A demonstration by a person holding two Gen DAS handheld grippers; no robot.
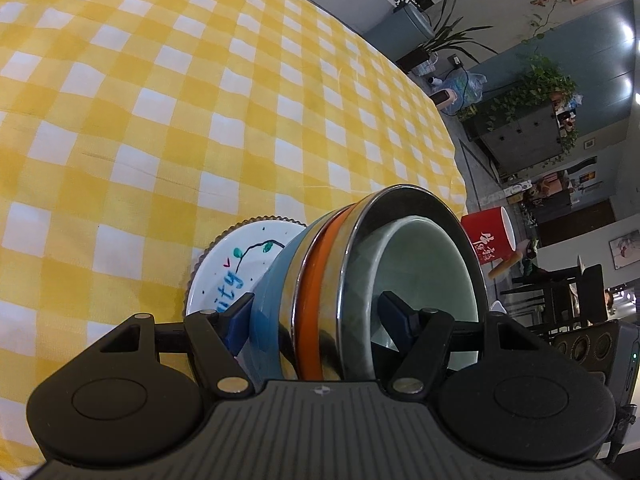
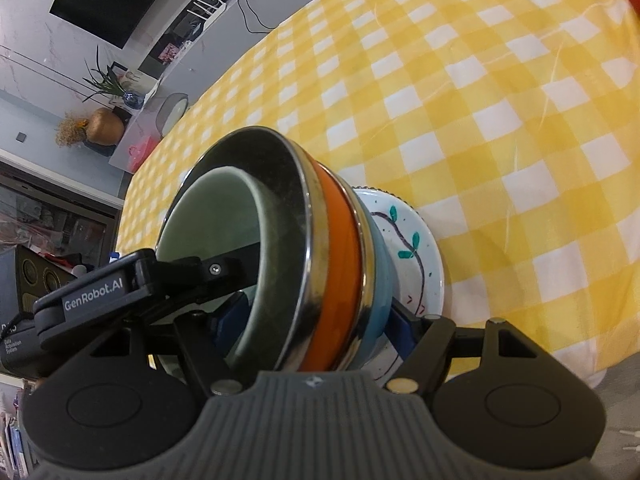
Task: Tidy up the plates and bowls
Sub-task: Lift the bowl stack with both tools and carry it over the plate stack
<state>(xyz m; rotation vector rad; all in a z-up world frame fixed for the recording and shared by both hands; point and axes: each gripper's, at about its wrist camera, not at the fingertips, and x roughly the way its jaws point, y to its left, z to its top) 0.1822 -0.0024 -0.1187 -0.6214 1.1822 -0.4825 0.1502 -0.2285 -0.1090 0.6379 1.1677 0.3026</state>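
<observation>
A nested stack of bowls [image 1: 320,280] has a blue bowl [image 1: 268,300] lowest, then an orange-banded steel bowl [image 1: 310,280], and a pale green bowl [image 1: 424,264] innermost. It sits over a white plate [image 1: 224,268] painted with green leaves. My left gripper [image 1: 316,316] clamps the stack's wall, one pad outside the blue bowl and one inside the green bowl. From the opposite side my right gripper [image 2: 316,324] clamps the stack [image 2: 336,264] the same way, above the plate [image 2: 424,264]. Whether the stack rests on the plate is hidden.
A yellow and white checked cloth [image 1: 200,100] covers the table. A red paper cup [image 1: 490,236] stands near the table's edge beyond the stack. The left gripper's housing [image 2: 96,292] crosses the right wrist view. Shelves and plants stand past the edge.
</observation>
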